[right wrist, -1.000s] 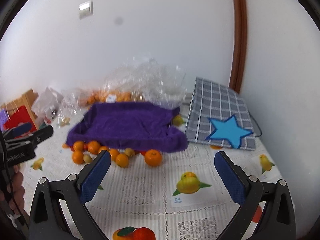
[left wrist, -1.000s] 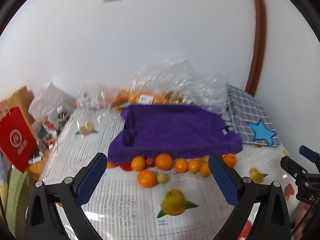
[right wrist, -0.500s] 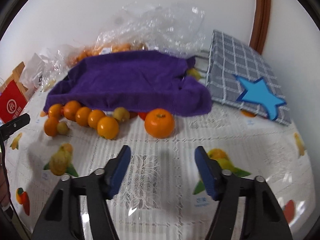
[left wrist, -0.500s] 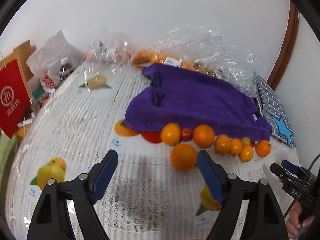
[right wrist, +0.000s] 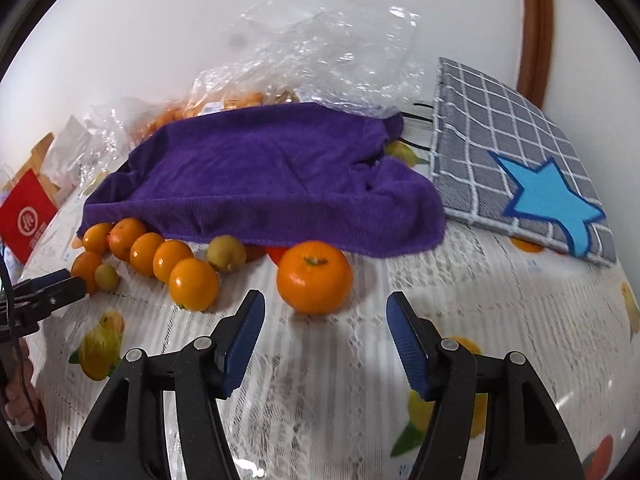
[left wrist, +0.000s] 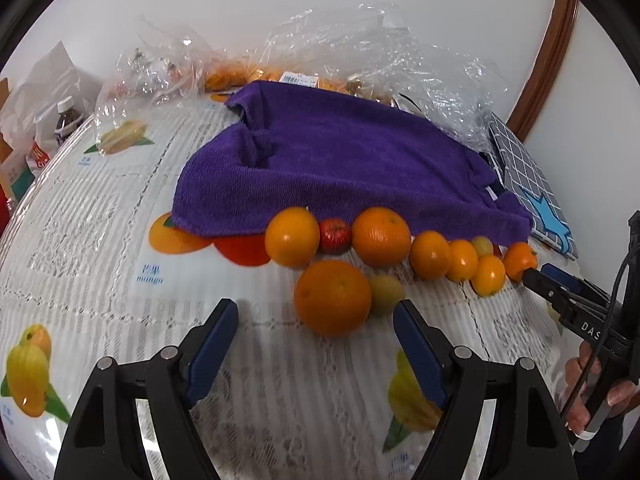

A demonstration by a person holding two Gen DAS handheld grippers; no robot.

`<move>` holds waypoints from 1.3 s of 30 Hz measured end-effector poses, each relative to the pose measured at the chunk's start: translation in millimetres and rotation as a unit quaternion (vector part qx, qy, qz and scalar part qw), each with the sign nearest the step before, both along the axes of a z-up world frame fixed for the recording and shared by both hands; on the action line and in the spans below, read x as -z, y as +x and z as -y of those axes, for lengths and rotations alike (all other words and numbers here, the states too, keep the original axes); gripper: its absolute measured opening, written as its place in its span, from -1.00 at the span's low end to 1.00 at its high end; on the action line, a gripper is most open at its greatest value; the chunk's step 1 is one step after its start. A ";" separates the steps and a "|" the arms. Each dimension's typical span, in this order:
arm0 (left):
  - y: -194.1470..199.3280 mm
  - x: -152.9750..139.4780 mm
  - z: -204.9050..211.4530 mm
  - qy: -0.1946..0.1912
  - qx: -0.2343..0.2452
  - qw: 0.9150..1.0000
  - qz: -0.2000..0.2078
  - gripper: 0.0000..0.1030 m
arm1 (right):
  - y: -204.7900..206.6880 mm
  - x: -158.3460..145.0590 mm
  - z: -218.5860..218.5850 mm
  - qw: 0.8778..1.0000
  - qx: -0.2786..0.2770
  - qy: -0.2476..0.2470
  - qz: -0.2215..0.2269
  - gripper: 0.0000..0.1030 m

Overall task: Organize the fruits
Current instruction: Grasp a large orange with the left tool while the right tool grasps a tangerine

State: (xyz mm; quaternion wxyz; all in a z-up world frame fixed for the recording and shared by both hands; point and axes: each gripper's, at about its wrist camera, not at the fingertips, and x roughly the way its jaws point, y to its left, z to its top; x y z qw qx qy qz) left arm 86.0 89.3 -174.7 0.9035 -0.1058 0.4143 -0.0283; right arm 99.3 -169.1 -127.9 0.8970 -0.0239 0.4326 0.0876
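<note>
The left gripper [left wrist: 314,322] had just been closing its jaws partway; they stood apart with nothing between the ribbed blue pads [left wrist: 212,346], which hung short of the big orange [left wrist: 333,298] on the tabletop [left wrist: 100,240]. The right gripper [right wrist: 325,326] had likewise been narrowing its jaws, and they gaped around bare tablecloth, gripping nothing, just short of a stemmed orange [right wrist: 315,277] with a green calyx.

The tabletop wore a glossy white cloth with a lace pattern and printed fruit pictures. Taking the purple towel [left wrist: 340,160] as the landmark: it was a nubby terry cloth, rumpled and draped over something low. Along its near edge lay a row of round, dimpled oranges [left wrist: 381,236], with a small red fruit [left wrist: 335,236] wedged between two of them. The big orange sat in front of that row, touching a dull yellow-green fruit [left wrist: 386,294].

Behind the towel rose crinkled clear plastic bags [left wrist: 380,48] holding more orange fruit. To its right lay a grey checked fabric piece [right wrist: 508,152] with a blue star.

Only the left wrist view showed the dark-capped bottle [left wrist: 68,118] far left of the towel and the hand [left wrist: 600,392] holding the right gripper. Only the right wrist view showed the red bag [right wrist: 26,216] left of the towel.
</note>
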 end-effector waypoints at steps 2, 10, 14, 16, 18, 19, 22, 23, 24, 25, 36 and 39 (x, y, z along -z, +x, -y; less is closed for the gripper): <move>1.0 0.1 0.8 0.005 -0.001 1.000 0.006 0.35 | 4.3 1.1 -2.8 1.000 -0.008 -0.005 0.001 0.24; 6.6 0.9 -0.4 -0.027 0.022 0.999 0.010 -0.26 | 23.8 15.6 -6.5 0.999 -0.023 -0.011 -0.028 0.24; 3.5 1.8 -5.5 -0.045 0.020 0.999 0.013 -0.26 | 30.3 16.5 -6.5 0.999 -0.023 -0.006 -0.027 0.12; 1.9 2.0 -9.2 -0.056 0.015 0.998 0.016 -0.26 | 30.9 16.5 -7.5 0.999 -0.022 -0.010 -0.025 -0.02; -0.1 1.5 -12.3 -0.062 0.009 0.998 0.021 -0.26 | 29.2 15.8 -7.5 0.999 -0.027 -0.004 -0.024 -0.14; -0.9 1.2 -13.4 -0.064 0.007 0.998 0.023 -0.26 | 27.7 15.3 -7.2 0.999 -0.030 0.000 -0.023 -0.16; -1.1 2.5 -15.5 -0.068 0.003 0.997 0.023 -0.26 | 24.0 14.2 -7.3 0.999 -0.032 -0.001 -0.019 -0.16; -1.5 2.5 -15.8 -0.069 0.003 0.997 0.023 -0.26 | 22.6 13.3 -7.3 0.999 -0.033 0.000 -0.017 -0.16; -1.9 2.3 -15.8 -0.070 0.003 0.997 0.025 -0.26 | 21.2 12.4 -7.6 0.999 -0.036 0.002 -0.015 -0.16; -2.7 2.0 -16.0 -0.072 0.003 0.997 0.027 -0.26 | 20.0 11.7 -8.1 0.999 -0.038 0.002 -0.013 -0.16; -8.6 -1.3 -20.1 -0.084 -0.005 0.995 0.046 -0.26 | -0.9 -4.2 -6.7 0.999 -0.047 0.023 0.006 -0.16; -10.4 -3.9 -19.0 -0.085 -0.005 0.995 0.056 -0.26 | -6.4 -11.5 -6.8 0.999 -0.043 0.021 0.014 -0.16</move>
